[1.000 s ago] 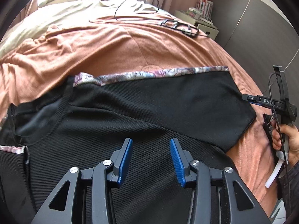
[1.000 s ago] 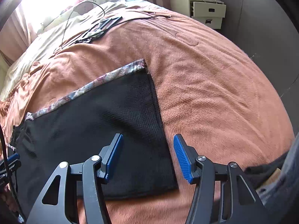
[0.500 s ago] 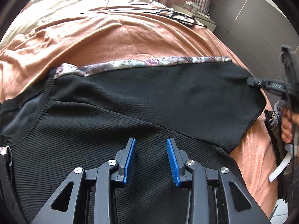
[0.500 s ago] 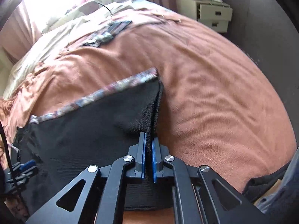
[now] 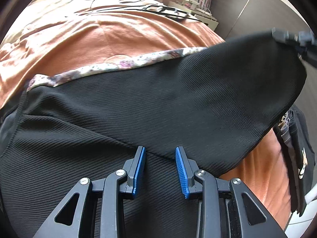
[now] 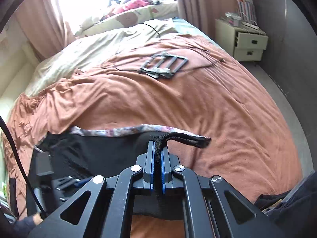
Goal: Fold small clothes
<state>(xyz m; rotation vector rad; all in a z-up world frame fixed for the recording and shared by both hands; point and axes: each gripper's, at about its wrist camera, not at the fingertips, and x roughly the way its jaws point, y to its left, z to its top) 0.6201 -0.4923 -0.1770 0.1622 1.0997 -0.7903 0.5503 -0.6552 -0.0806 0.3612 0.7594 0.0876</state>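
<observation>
The right hand-held gripper (image 6: pixel 157 154) grasps the black garment's (image 5: pixel 138 103) edge toward 1 o'clock for folding, while the left hand-held gripper (image 5: pixel 160 152) hovers unclenched above it

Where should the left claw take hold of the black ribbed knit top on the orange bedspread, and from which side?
Best bet: the flat black ribbed knit top near its flower-print trim, on the side away from the right claw, which has the other edge pinched and raised. Come down from above with the open left claw and pinch a low fold; nothing there stands up.

black fingers (image 5: pixel 138 170), blue ribbed pads, silver screws
</observation>
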